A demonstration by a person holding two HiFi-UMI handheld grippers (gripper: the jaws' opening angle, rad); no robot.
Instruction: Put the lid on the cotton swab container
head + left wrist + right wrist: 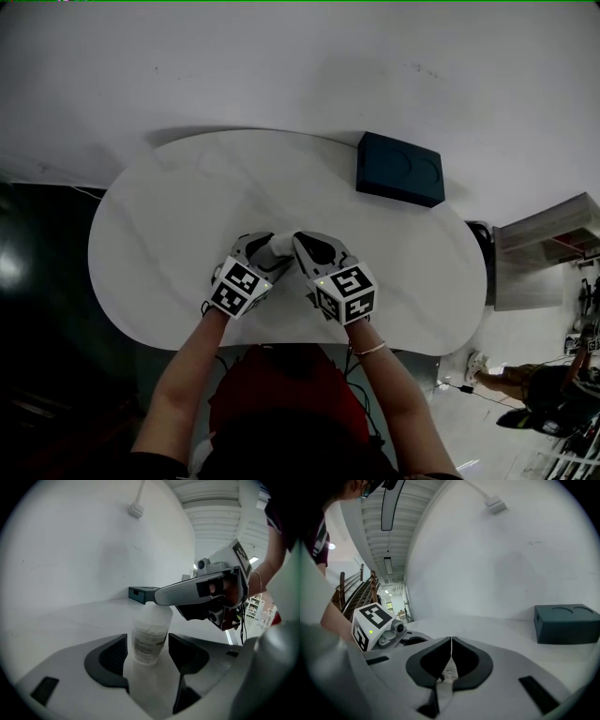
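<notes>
A clear cotton swab container [149, 639] with a printed label stands upright on the white table [169, 234]. My left gripper [147, 645] is shut on its sides. My right gripper [451, 644] is shut, pads touching along a thin line, and one of its grey fingers [187, 590] lies across the container's frosted top [157, 613], hiding whether the lid sits there. In the head view the left gripper [265, 246] and the right gripper [302, 246] meet over the white container [280, 246] near the table's front. The label shows below the right jaws.
A dark blue box [399, 169] lies at the table's far right, also visible as the box [567, 623] in the right gripper view. The left gripper's marker cube [370, 620] sits close on the right gripper's left. A white wall [300, 66] runs behind the table.
</notes>
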